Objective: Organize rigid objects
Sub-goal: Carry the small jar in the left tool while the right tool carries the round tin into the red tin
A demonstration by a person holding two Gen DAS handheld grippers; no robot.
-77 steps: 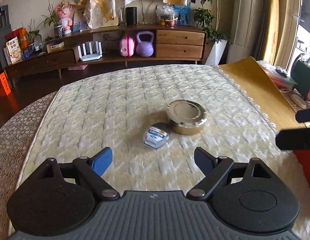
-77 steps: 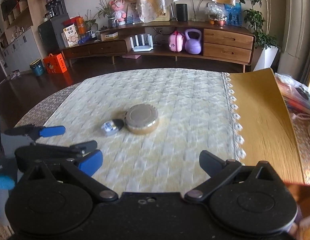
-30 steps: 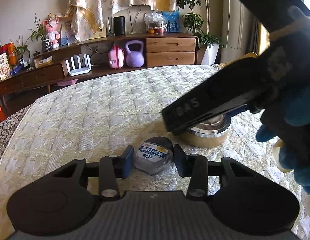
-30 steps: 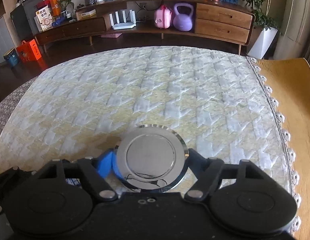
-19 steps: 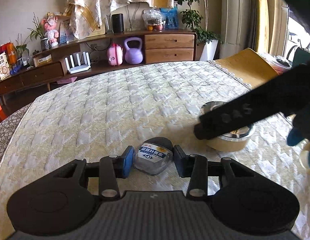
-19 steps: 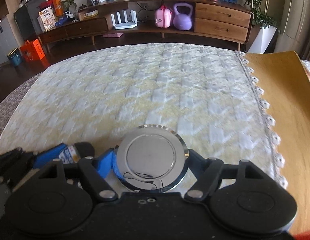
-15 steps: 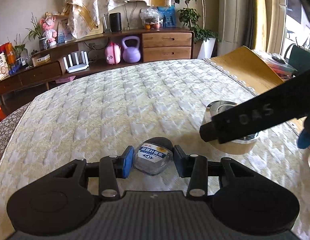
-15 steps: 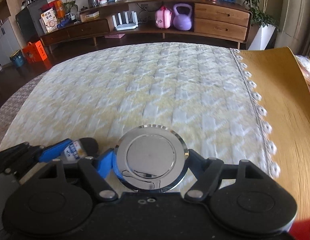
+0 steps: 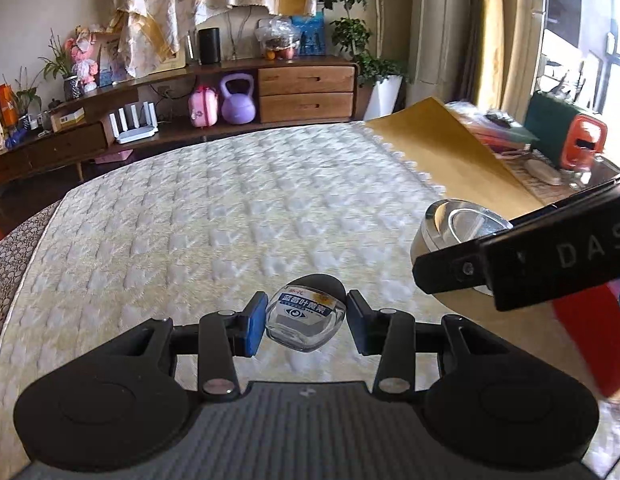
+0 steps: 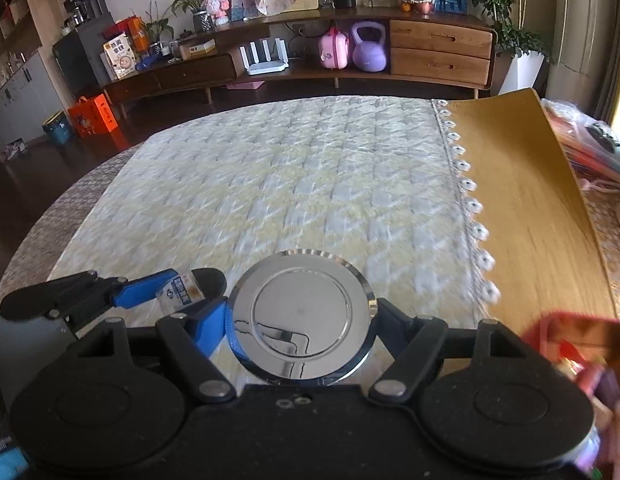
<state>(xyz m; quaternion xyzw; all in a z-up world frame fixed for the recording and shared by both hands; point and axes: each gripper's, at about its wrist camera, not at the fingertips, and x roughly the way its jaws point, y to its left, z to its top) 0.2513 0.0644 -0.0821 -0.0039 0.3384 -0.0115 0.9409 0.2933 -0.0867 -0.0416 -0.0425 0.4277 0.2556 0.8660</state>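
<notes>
A small clear bottle with a black cap and a blue-and-white label (image 9: 305,316) hangs above the quilted cloth, held by my left gripper (image 9: 305,322), which is shut on its sides. In the right wrist view the same bottle (image 10: 185,290) shows at lower left between the left gripper's blue fingers. A round tin with a shiny silver lid (image 10: 301,316) sits between the blue pads of my right gripper (image 10: 303,326), which is shut on it and carries it off the cloth. The left wrist view shows this tin (image 9: 458,232) at right, partly hidden behind the right gripper's black finger.
A pale quilted cloth (image 9: 229,216) covers the round table; a bare wooden strip (image 10: 526,208) runs along its right. A red object (image 10: 570,340) blurs at lower right. Bags and a red-and-green item (image 9: 566,136) crowd the far right. A low sideboard (image 10: 438,48) stands behind.
Both grippers rose off the cloth with their loads and moved rightward, toward the wooden strip. The right gripper and tin drew away to the right in the left wrist view.
</notes>
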